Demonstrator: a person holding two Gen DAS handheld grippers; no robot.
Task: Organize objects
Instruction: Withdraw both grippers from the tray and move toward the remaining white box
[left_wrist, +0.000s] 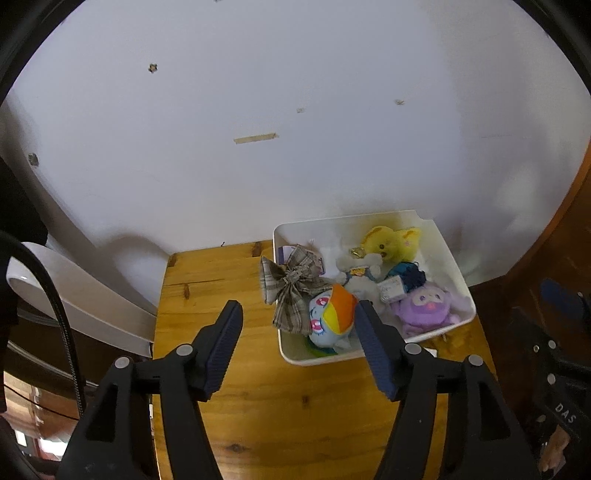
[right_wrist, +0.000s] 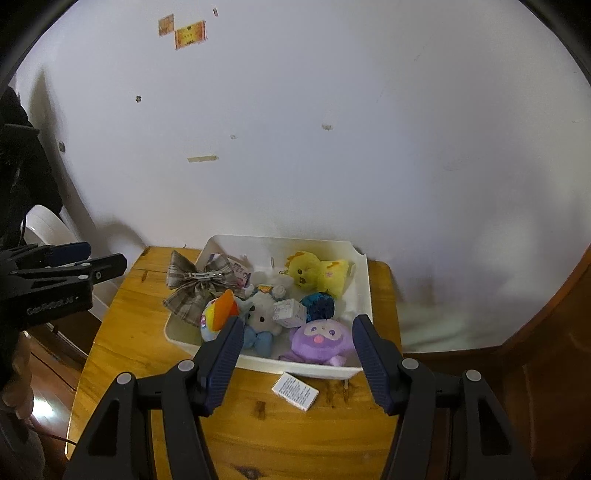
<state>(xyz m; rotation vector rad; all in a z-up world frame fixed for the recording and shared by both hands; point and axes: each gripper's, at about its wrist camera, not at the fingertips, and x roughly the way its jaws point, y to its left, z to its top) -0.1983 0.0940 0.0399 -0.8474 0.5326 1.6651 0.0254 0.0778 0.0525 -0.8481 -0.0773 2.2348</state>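
Observation:
A white bin (left_wrist: 448, 251) (right_wrist: 364, 291) stands on a small wooden table (left_wrist: 207, 280) (right_wrist: 147, 332) against the wall. It holds a yellow plush (left_wrist: 391, 242) (right_wrist: 319, 271), a purple plush (left_wrist: 428, 304) (right_wrist: 319, 339), a white plush (right_wrist: 262, 314), a rainbow-maned plush (left_wrist: 332, 314) (right_wrist: 216, 314), a dark blue puff (right_wrist: 319, 304) and a small box (right_wrist: 290, 312). A plaid bow (left_wrist: 291, 284) (right_wrist: 195, 284) drapes over the bin's left rim. My left gripper (left_wrist: 299, 314) is open and empty above the bin's near left corner. My right gripper (right_wrist: 297, 330) is open and empty above the bin's front.
A small white printed box (right_wrist: 295, 391) lies on the table in front of the bin. The left gripper's body (right_wrist: 55, 280) shows at the left of the right wrist view. A white curved object (left_wrist: 81, 295) stands left of the table. A white wall is behind.

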